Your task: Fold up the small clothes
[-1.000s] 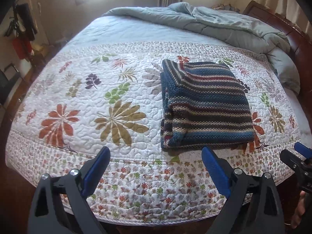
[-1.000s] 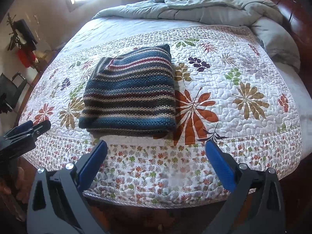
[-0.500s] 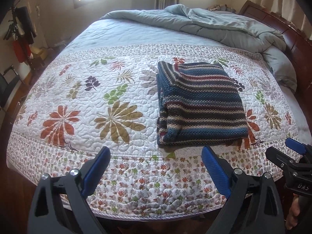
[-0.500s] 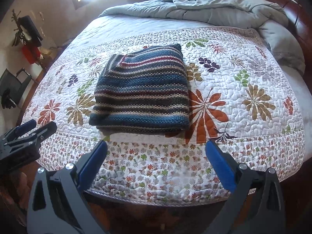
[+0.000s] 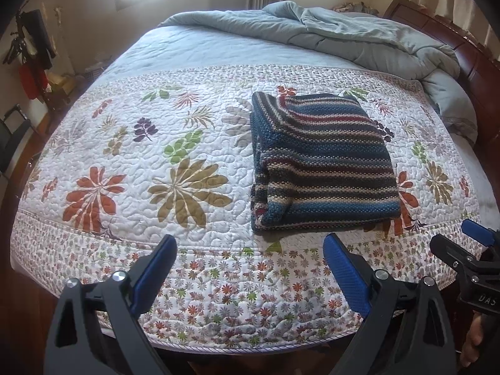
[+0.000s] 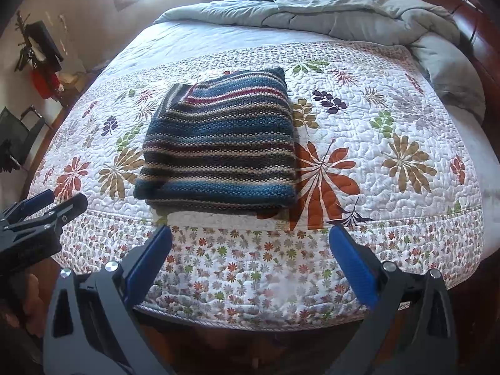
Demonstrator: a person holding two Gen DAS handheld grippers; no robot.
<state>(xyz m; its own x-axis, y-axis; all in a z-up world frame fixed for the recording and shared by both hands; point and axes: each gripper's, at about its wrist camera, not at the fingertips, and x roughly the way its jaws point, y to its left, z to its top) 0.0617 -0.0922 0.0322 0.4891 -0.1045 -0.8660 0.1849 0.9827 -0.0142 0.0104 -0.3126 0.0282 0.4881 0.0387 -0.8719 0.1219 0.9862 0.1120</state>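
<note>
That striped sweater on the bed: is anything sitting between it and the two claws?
Nothing visible. Only bare floral quilt lies between the folded striped sweater and the open left claw; likewise for the open right claw.

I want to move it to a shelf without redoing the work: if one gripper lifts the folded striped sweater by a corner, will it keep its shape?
Probably not. The striped sweater is a thick, loose knit lying in soft stacked layers, so it would likely droop and unfold. Its coarse texture should grip well against the ribbed blue pads of the right gripper. It looks bulky, so supporting it from both sides seems safer.
</note>
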